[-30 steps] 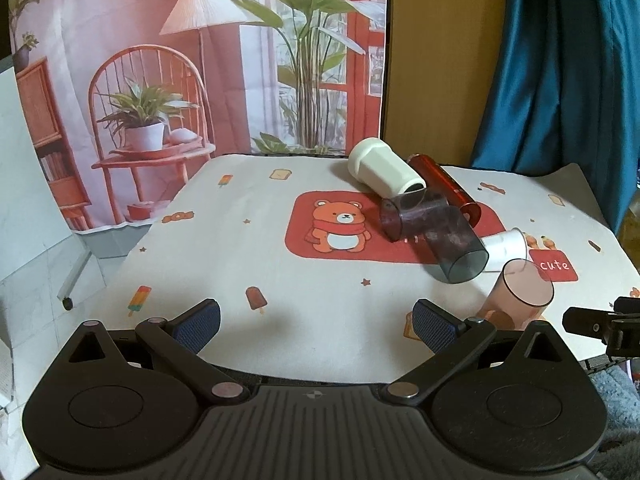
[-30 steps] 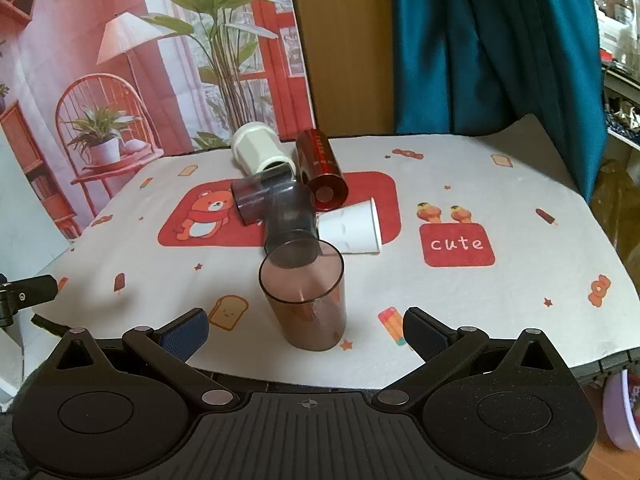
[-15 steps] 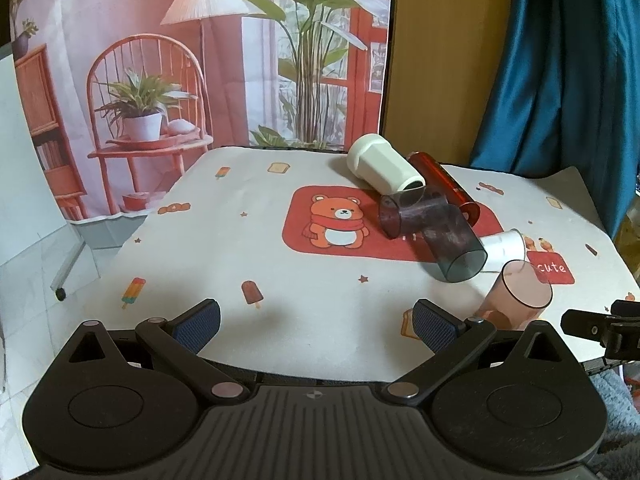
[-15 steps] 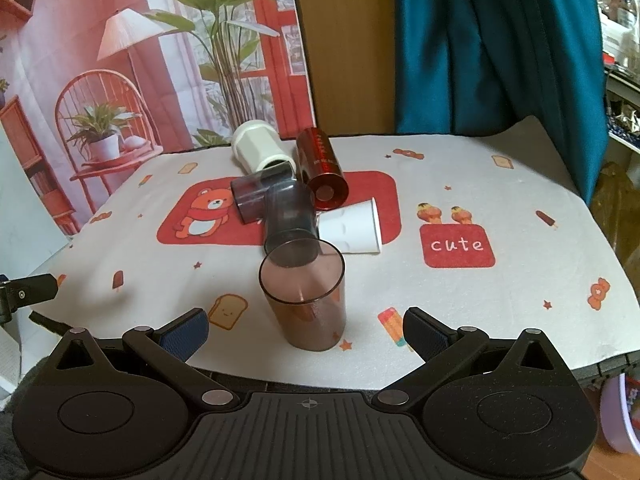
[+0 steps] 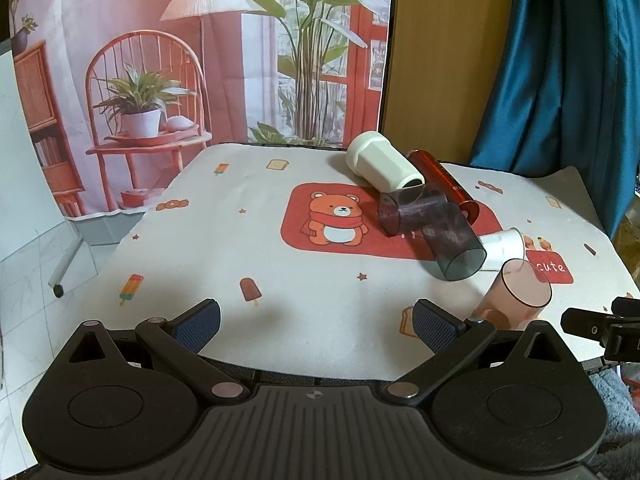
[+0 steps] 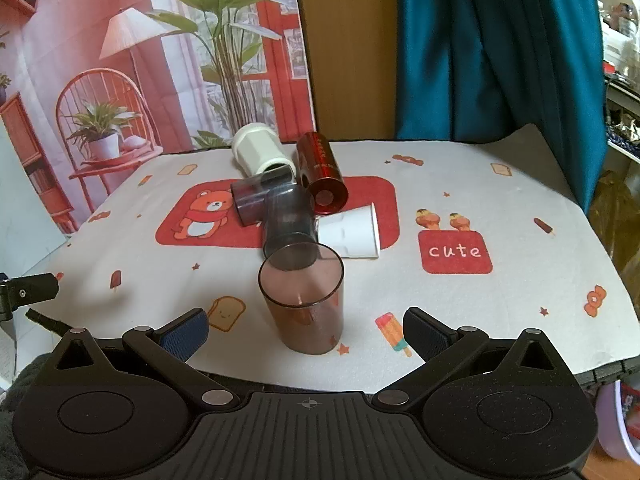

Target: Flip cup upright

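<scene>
Standing upright, pink cup [image 6: 302, 302] sits between right tool [image 6: 306, 330] fingers.

left view: camera drifted slightly left, backdrop [image 5: 192, 60] sits lower in frame | right view: cups [image 6: 288, 216] shifted marginally | grippers: no change

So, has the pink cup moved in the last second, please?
No: the pink cup still stands upright between the toast print and the popsicle print, as before.
</scene>
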A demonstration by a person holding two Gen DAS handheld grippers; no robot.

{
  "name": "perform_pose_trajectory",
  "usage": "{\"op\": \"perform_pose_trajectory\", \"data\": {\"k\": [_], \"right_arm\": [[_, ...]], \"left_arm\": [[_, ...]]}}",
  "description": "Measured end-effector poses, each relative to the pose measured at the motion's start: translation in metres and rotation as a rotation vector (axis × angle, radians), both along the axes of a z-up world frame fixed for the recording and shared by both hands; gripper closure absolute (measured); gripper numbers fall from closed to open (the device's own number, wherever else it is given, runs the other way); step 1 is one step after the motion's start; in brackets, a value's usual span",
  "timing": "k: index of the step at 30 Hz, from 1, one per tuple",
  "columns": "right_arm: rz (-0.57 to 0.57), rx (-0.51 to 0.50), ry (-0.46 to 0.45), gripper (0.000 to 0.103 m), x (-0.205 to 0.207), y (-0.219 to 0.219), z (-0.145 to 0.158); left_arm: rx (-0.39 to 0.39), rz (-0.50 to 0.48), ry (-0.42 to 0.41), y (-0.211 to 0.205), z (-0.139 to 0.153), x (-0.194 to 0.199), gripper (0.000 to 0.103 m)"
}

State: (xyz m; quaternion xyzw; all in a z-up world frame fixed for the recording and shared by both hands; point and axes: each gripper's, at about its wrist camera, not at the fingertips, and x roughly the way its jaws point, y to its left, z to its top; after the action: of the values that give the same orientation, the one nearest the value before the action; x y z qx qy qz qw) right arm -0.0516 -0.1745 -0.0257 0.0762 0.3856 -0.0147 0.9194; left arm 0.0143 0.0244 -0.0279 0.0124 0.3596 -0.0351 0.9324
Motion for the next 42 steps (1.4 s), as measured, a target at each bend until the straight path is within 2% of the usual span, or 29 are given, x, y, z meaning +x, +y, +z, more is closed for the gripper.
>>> {"op": "perform_pose_trajectory", "data": {"k": [42], "right_arm": [[-0.002, 0.008, 0.006, 0.000, -0.0022, 0.0014, -0.0023]], "left_arm": [[0.009, 0.001, 0.000, -0.0026, -0.0004, -0.0004, 0.000]]}}
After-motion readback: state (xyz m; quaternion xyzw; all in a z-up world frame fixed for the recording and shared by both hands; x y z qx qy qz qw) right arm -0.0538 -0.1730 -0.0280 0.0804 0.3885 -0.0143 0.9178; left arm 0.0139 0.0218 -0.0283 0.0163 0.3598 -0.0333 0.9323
